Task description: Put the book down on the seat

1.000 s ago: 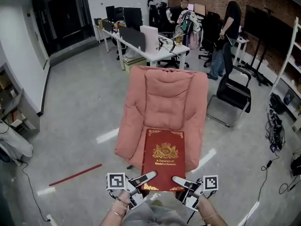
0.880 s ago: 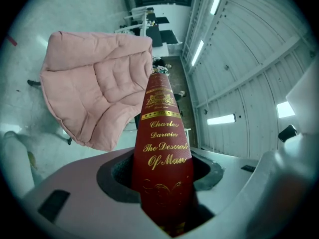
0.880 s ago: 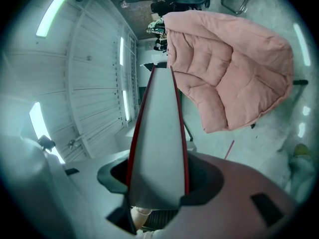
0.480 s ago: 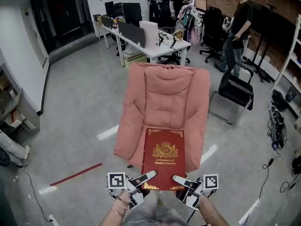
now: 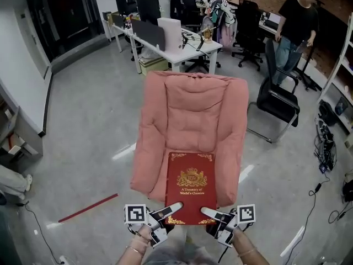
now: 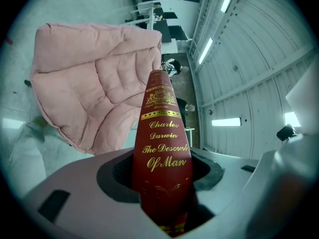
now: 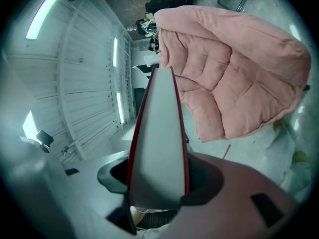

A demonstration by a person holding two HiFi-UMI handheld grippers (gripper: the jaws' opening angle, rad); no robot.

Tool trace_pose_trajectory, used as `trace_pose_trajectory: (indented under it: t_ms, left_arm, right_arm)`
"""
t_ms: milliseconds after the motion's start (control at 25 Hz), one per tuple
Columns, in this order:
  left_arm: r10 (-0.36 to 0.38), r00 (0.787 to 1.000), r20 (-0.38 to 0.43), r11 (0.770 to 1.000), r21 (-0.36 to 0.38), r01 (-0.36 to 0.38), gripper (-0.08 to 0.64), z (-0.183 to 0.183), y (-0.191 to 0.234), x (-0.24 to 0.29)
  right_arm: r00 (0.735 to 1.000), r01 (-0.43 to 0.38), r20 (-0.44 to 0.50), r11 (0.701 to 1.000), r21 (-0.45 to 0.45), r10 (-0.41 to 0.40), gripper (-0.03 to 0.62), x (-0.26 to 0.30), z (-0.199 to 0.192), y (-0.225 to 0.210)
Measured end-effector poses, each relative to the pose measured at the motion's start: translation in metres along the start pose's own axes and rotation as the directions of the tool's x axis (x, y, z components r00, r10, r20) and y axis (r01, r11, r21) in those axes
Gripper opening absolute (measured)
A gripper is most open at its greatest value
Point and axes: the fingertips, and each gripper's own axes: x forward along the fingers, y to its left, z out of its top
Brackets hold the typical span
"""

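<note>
Placement is being attempted: left hand-held gripper (image 5: pixel 167 210) and right hand-held gripper (image 5: pixel 211 212) are clamping the book (image 5: pixel 191 187) by its near edge, over the seat (image 5: pixel 190 143) front. Next, it likely needs lowering flat, then releasing.

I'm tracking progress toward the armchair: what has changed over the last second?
The red book, carried flat, has edged slightly closer over the seat of the pink armchair, and the standing person in black in the background has stepped rightward. Unchanged: the left hand-held gripper and right hand-held gripper each clamp a near corner.
</note>
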Motion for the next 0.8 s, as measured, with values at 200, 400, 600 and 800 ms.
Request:
trace_pose_trajectory:
  t_ms: [200,400,600,800]
  left_arm:
    - [-0.006,1.0,-0.018,1.0,-0.015,0.006,0.241,0.022,0.014,0.015]
    - [0.03,0.999,-0.034,0.999,-0.018,-0.03,0.241,0.046,0.037,0.025]
    - [0.038,0.998,-0.046,0.997,-0.069,-0.041,0.241,0.065,0.053,0.038]
    - [0.057,0.997,-0.044,0.995,-0.079,-0.06,0.241,0.087,0.073,0.046]
  right_arm:
    - [1.0,0.014,-0.001,1.0,0.011,-0.014,0.255,0.01,0.024,-0.014]
    - [1.0,0.029,0.004,0.999,0.036,-0.029,0.255,0.022,0.046,-0.03]
    - [0.999,0.041,0.016,0.997,0.061,-0.042,0.255,0.032,0.067,-0.05]
    - [0.998,0.048,0.033,0.995,0.093,-0.051,0.255,0.043,0.085,-0.067]
